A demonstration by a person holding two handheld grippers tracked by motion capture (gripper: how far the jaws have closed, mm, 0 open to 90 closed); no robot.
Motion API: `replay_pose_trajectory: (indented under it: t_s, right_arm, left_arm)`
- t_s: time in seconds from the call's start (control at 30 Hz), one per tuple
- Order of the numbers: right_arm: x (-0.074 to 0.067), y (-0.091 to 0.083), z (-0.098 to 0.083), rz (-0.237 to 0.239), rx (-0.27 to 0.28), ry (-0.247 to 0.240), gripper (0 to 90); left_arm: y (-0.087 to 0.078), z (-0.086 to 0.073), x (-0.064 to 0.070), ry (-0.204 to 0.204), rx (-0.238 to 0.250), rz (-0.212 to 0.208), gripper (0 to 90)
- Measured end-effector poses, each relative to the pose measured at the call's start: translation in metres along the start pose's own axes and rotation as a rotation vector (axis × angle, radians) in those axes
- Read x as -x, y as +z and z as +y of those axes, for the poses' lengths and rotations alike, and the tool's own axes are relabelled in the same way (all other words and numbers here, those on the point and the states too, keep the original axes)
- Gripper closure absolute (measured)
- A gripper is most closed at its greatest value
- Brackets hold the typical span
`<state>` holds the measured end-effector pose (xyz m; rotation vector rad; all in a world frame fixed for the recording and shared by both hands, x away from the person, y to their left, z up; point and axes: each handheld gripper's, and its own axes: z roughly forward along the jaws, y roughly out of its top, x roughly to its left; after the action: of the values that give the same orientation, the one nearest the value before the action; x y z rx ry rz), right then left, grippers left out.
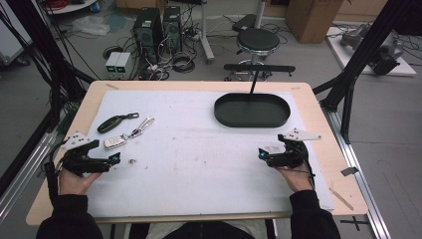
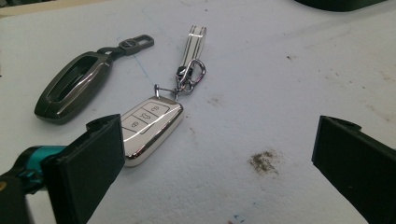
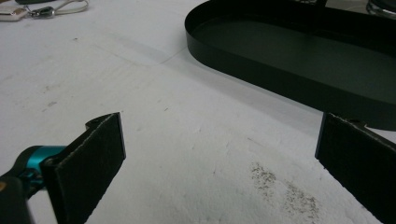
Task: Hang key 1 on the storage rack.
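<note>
A: High view: both key fobs (image 1: 115, 142) lying left on the counter (image 1: 199, 159), black tray (image 1: 252, 110) bare. Nothing moved yet.

B: Left gripper view: left gripper (image 2: 219, 144) fingers released near the silver fob. Right gripper view: right gripper (image 3: 222, 149) fingers released beside the tray.

Even, soft light falls from overhead on the white mat (image 1: 199, 159), bright but not blown out; shadows stay faint and short. Glare glints off the chrome key fob (image 2: 149, 128). The high view is grainy and low in detail, and both gripper views blur the near black tongs pads (image 3: 93, 158)
</note>
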<state>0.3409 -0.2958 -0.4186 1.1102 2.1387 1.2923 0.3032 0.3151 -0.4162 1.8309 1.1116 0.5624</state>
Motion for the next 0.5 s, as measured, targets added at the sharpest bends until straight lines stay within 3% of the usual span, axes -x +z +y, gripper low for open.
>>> replay_pose_trajectory:
  t_s: [0.37,0.5]
  right_arm:
    - [0.001,0.002,-0.001,-0.002,-0.008,0.019,0.8]
    - [0.001,0.001,-0.001,-0.004,-0.001,0.025,0.8]
  left_arm:
    - [0.003,0.011,-0.002,0.004,0.002,-0.003,3.1]
    - [0.005,0.019,-0.002,0.027,-0.013,-0.008,3.1]
